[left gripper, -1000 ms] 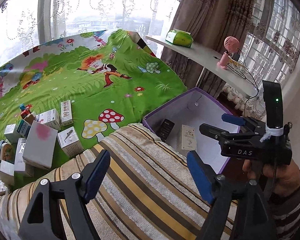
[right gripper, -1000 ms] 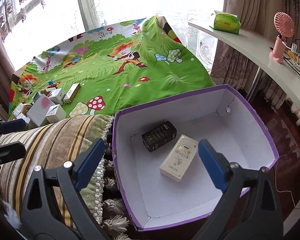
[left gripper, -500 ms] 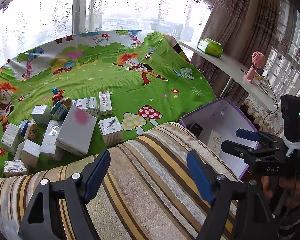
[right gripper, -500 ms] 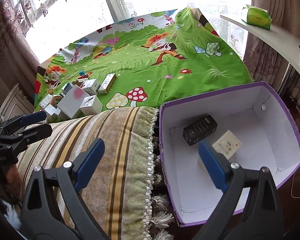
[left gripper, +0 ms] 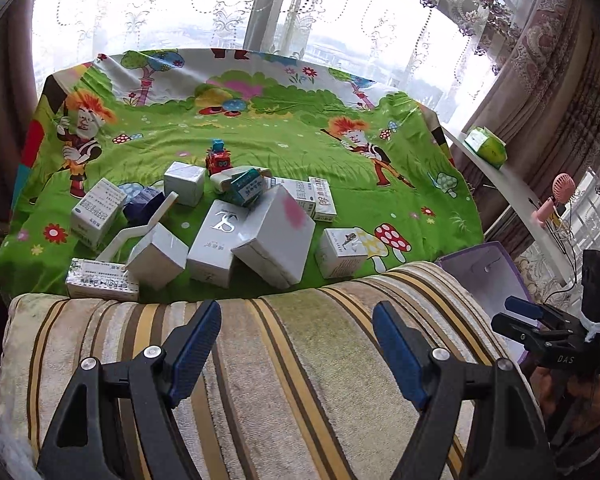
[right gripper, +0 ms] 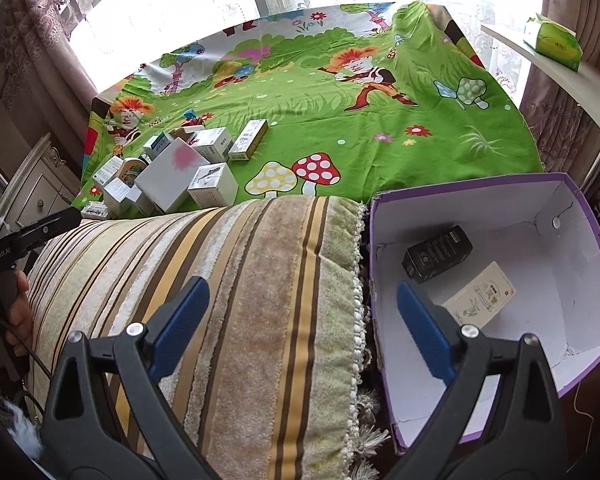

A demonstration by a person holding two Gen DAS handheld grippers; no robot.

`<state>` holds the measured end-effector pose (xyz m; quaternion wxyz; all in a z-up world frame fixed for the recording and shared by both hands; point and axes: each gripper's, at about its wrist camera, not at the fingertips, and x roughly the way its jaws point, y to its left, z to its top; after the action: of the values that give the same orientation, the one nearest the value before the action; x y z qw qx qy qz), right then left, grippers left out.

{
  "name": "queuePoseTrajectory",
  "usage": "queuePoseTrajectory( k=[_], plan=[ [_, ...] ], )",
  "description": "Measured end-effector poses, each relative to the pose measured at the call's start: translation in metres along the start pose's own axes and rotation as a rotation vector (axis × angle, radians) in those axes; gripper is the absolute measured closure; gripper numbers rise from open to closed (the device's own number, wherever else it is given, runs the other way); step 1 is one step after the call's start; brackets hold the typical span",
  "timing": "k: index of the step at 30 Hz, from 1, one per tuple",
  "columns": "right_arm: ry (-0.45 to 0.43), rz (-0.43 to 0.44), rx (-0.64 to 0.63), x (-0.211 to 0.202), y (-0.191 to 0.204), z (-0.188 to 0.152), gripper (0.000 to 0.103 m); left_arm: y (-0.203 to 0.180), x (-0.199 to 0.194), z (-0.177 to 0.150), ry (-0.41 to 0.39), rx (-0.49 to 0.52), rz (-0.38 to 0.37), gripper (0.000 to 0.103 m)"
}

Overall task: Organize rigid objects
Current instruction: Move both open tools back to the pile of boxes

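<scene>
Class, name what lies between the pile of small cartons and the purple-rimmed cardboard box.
The striped plush cushion and bare green cartoon cloth, clearest in the right wrist view.

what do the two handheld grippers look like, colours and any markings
Both are black plastic two-finger clamps with blue pads on the fingers. The left gripper and the right gripper share the silver pivot screws. Seen from the left wrist, the right one carries white DAS lettering, a white band wrap and a black block with a green light. The left one's side bears white lettering.
</scene>
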<state>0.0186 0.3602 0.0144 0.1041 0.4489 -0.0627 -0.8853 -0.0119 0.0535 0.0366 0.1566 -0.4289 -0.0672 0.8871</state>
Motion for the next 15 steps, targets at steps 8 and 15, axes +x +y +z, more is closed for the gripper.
queuePoseTrajectory(
  k=[8,15],
  plan=[
    [0.028,0.016,-0.032,0.013,0.014,0.009,0.007,0.055,-0.006,-0.001,-0.003,-0.093,0.069,0.031],
    [0.063,0.024,-0.088,0.029,0.032,0.02,0.007,0.074,-0.005,0.0,0.007,-0.12,0.09,0.033]
  ],
)
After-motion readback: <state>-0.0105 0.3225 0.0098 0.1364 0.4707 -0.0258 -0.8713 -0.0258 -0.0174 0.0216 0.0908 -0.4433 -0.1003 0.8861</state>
